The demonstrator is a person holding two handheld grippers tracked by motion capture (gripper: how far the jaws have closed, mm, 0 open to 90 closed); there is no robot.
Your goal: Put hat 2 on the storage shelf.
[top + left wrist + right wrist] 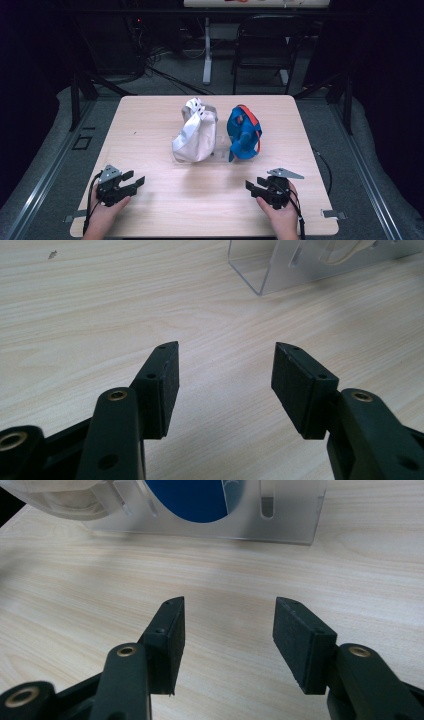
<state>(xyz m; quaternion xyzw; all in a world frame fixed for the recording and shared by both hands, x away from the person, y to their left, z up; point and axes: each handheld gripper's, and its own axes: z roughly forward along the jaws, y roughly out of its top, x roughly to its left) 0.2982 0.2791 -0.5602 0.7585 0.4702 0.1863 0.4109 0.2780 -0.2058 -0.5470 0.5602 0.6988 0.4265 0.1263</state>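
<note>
We held both tongs low by the table's point(150, 210) near edge, the left gripper point(134, 181) toward its left corner and the right gripper point(251, 186) toward its right, each released with jaws spread. Farther in, mid-table, the white shoe point(195, 132) and blue shoe point(244, 134) stood side by side on a clear stand point(290, 525).

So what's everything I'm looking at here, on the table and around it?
White shoe: one, white-grey, table centre, standing on the clear stand.
Blue shoe: one, blue with orange strap, right of the white one, on the same stand.
Clear stand: one, transparent plastic, under both shoes.
Table: one, light wood.
Chair: one, black, beyond the table.
Left gripper: one, black, near left edge, open, empty.
Right gripper: one, black, near right edge, open, empty.
Hands: two, holding the grippers.
</note>
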